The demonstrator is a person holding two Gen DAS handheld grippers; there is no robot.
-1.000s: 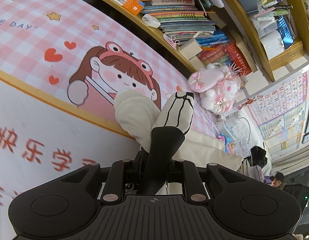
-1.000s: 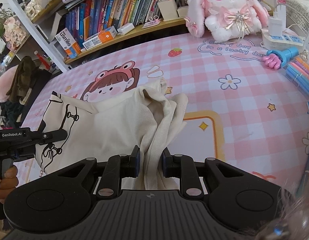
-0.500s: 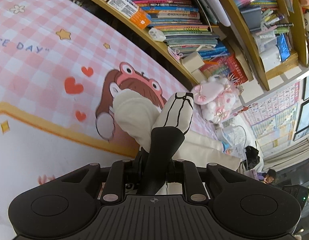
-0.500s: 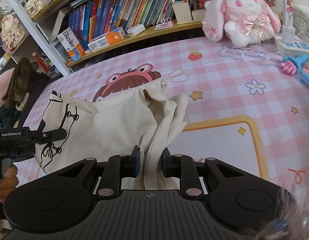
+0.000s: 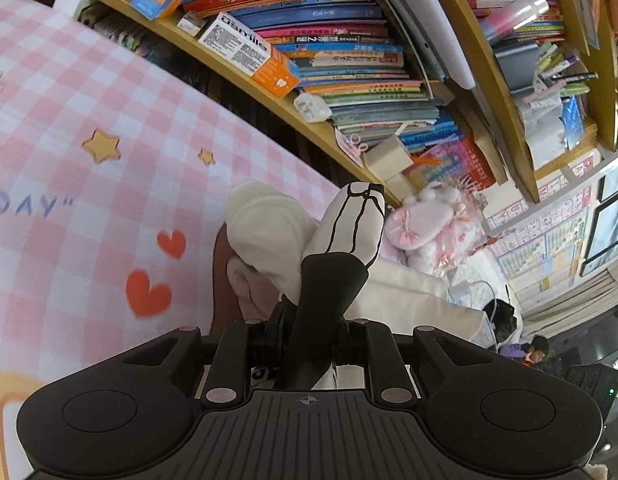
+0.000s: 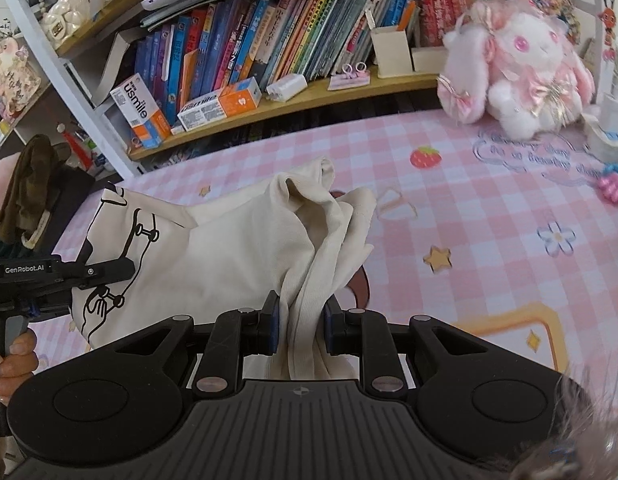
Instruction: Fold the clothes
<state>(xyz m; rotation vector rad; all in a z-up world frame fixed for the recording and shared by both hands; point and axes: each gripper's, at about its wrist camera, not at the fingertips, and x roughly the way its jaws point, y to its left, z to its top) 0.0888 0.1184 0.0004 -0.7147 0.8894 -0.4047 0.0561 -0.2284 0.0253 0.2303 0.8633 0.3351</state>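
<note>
A cream garment with a black line print (image 6: 213, 256) is held up off the pink checked table mat (image 6: 489, 216) between both grippers. My right gripper (image 6: 299, 326) is shut on a bunched fold of it. My left gripper (image 5: 309, 344) is shut on the printed edge of the cream garment (image 5: 349, 224), which stands up past the fingers. The left gripper also shows at the left of the right wrist view (image 6: 69, 276), clamped on the printed side. The cloth sags between the two grips.
A wooden bookshelf (image 6: 309, 96) packed with books runs along the mat's far edge. A pink plush rabbit (image 6: 521, 76) sits at the far right, with a pink toy (image 6: 613, 188) near it. Boxes (image 6: 221, 104) lie on the shelf.
Both grippers have carried the garment toward the bookshelf. The cartoon girl print on the mat is now mostly covered by the cloth. Both grips are unchanged.
</note>
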